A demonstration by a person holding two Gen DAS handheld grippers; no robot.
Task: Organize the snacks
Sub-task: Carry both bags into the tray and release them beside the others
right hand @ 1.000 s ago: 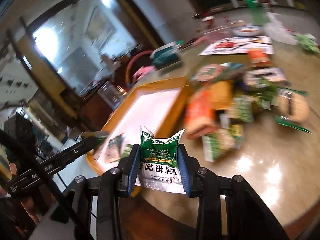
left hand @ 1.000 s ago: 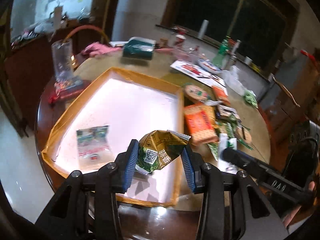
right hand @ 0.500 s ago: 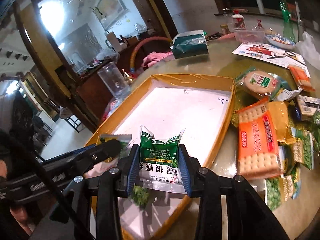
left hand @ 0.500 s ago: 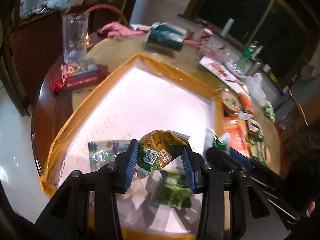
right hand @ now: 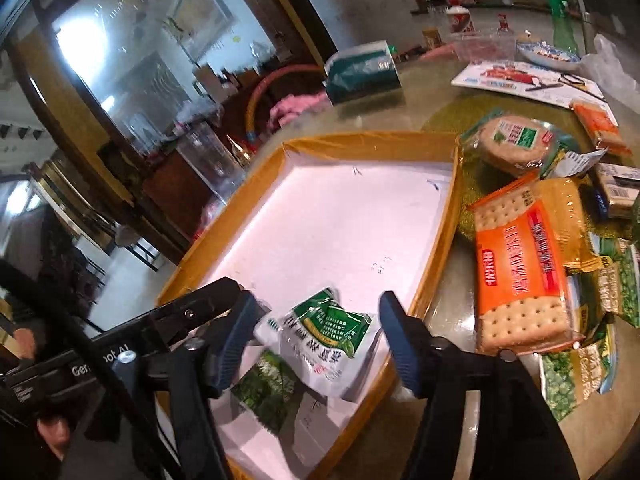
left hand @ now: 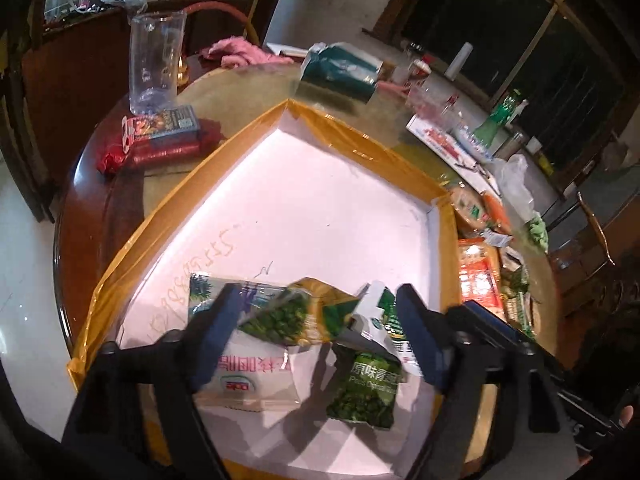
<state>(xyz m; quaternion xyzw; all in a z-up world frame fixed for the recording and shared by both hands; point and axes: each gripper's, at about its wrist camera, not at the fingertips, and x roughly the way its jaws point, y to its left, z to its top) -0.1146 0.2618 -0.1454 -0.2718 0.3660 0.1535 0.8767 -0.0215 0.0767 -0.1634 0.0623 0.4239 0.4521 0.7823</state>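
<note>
1. Both grippers hang spread over the tray, pinching nothing — left gripper, right gripper.
2. Under my left jaws a gold pea pack lies loose on the white pouch; under my right, a green-and-white pack rests on the tray floor.
3. I judge the drop step done; next I need to swing back to the pile on the table and close on another snack.
4. In the tray I count four packs, including the green pea pack; outside, roughly eight or more — overlap hides some.
</note>
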